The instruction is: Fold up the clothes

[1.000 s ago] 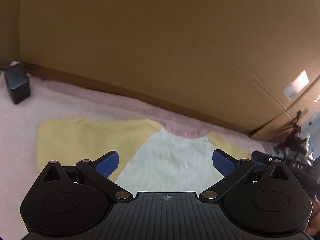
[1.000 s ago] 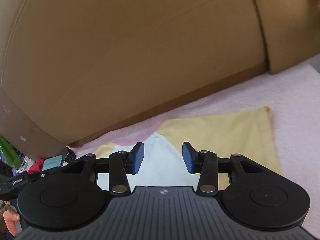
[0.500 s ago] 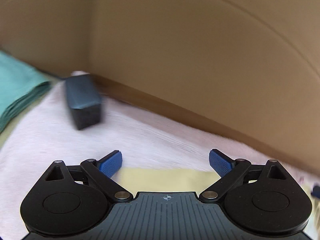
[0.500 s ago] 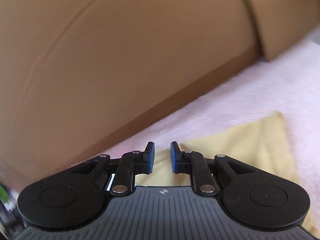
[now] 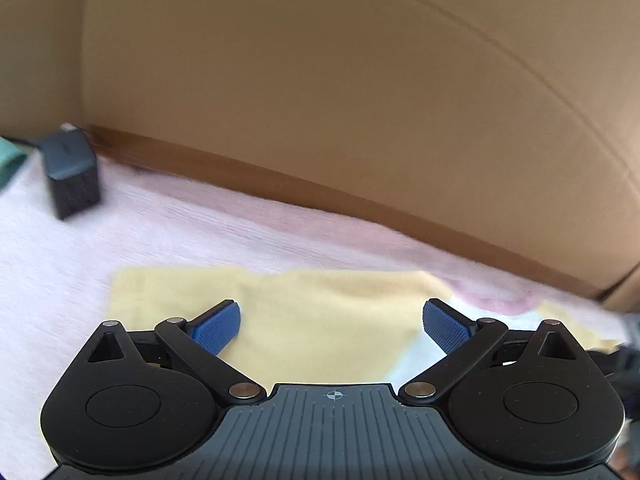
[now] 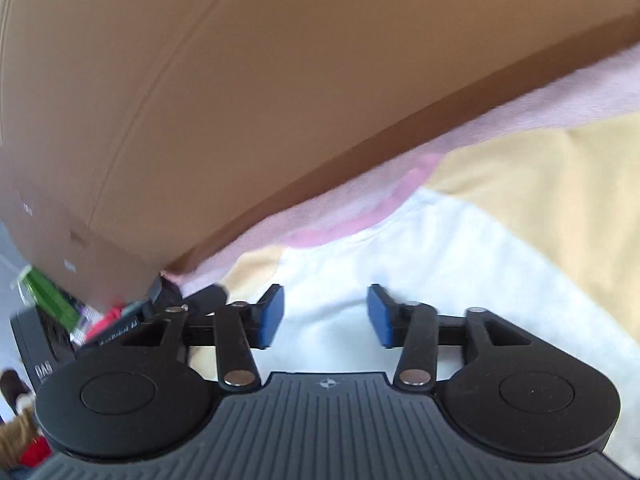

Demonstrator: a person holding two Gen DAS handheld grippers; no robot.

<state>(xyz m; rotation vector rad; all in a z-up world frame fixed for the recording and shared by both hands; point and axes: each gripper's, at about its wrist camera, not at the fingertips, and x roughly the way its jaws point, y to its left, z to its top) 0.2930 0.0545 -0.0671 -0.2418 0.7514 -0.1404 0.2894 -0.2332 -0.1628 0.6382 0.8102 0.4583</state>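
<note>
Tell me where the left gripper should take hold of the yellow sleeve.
Probably at the yellow sleeve's cuff edge, far left in the left wrist view, coming down from above. It lies flat on the pink blanket, so only an edge gives the open left gripper something to pinch.

- Shirt [image 5: 320, 312]: white body, yellow sleeves, pink collar, spread flat on the pink blanket.
- Collar [image 6: 352, 220] points toward 12 o'clock; one sleeve [image 6: 560, 184] stretches toward 2 o'clock.
</note>
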